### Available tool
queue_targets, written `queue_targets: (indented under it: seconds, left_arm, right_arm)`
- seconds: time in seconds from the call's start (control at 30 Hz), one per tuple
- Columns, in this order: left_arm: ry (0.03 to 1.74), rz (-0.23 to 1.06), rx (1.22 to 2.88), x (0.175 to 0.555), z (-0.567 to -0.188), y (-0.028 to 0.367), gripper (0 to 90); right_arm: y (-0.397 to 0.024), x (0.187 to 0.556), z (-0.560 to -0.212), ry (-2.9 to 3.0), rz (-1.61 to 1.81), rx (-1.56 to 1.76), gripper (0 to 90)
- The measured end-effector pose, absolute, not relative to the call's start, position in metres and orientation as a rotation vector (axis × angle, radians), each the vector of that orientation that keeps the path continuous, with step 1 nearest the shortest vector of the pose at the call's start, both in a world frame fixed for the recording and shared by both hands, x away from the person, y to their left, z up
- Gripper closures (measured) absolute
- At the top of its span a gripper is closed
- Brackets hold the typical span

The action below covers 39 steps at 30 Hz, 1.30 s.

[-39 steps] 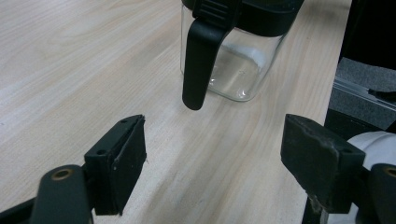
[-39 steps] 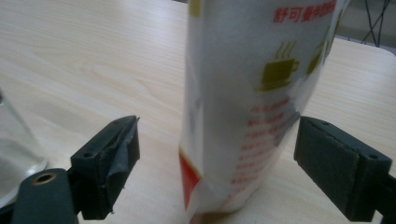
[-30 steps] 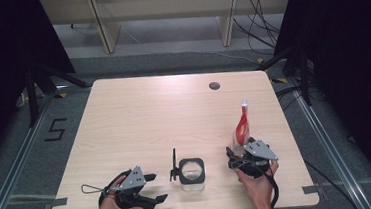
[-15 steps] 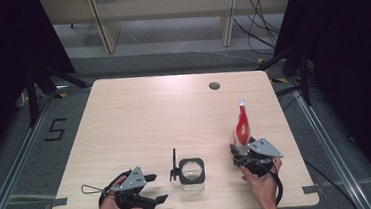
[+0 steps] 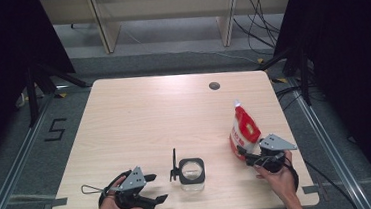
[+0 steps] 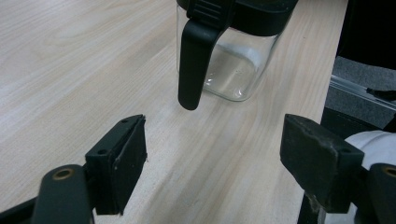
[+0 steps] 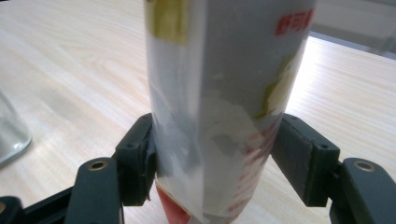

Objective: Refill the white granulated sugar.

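Note:
A red and white spouted pouch (image 5: 244, 125) stands upright near the table's right edge. My right gripper (image 5: 242, 155) is at its base. In the right gripper view the pouch (image 7: 224, 70) fills the gap of the right gripper (image 7: 215, 154); the jaws have just been closing and both pads now press its sides. A square glass jar (image 5: 191, 170) with a black rim and a black handle (image 6: 191, 70) stands at front centre. My left gripper (image 5: 156, 188) rests to its left, open, pointing at the handle, and nothing is between the jaws of the left gripper (image 6: 212, 149).
The wooden table (image 5: 139, 118) has a round dark hole (image 5: 214, 85) at the back right. Its right edge runs close beside the pouch and my right hand. Metal floor rails flank the table, and shelf legs stand behind it.
The right hand has shifted to the right near the front edge and its jaws have closed onto the pouch. The pouch now shows a broader face. The left gripper and the jar kept still.

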<state>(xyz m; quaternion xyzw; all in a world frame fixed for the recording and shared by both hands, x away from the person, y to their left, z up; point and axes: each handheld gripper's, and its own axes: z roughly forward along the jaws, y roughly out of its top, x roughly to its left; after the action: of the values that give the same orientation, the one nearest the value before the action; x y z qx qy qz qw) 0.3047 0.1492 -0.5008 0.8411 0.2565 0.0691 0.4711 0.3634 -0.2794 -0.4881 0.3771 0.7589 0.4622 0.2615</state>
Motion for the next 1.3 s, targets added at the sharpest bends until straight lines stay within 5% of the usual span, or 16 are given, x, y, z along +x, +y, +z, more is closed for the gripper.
queue_targets:
  seconds: [0.37, 0.5, 0.83, 1.3]
  left_arm:
    - [0.595, 0.189, 2.086, 0.307, -0.5, 0.151, 22.5]
    - [0.621, 0.17, 2.068, 0.305, -0.501, 0.149, 22.5]
    - [0.602, 0.173, 2.069, 0.306, -0.501, 0.149, 22.5]
    - [0.598, 0.174, 2.088, 0.305, -0.502, 0.147, 22.5]
  right_arm:
    - [-0.286, 0.366, -0.489, 2.047, 1.276, 0.943, 37.5]
    - [-0.282, 0.359, -0.487, 1.931, 1.298, 1.04, 25.6]
    - [-0.274, 0.363, -0.493, 1.881, 1.297, 1.066, 15.9]
    - [-0.267, 0.373, -0.503, 1.818, 1.342, 1.055, 21.0]
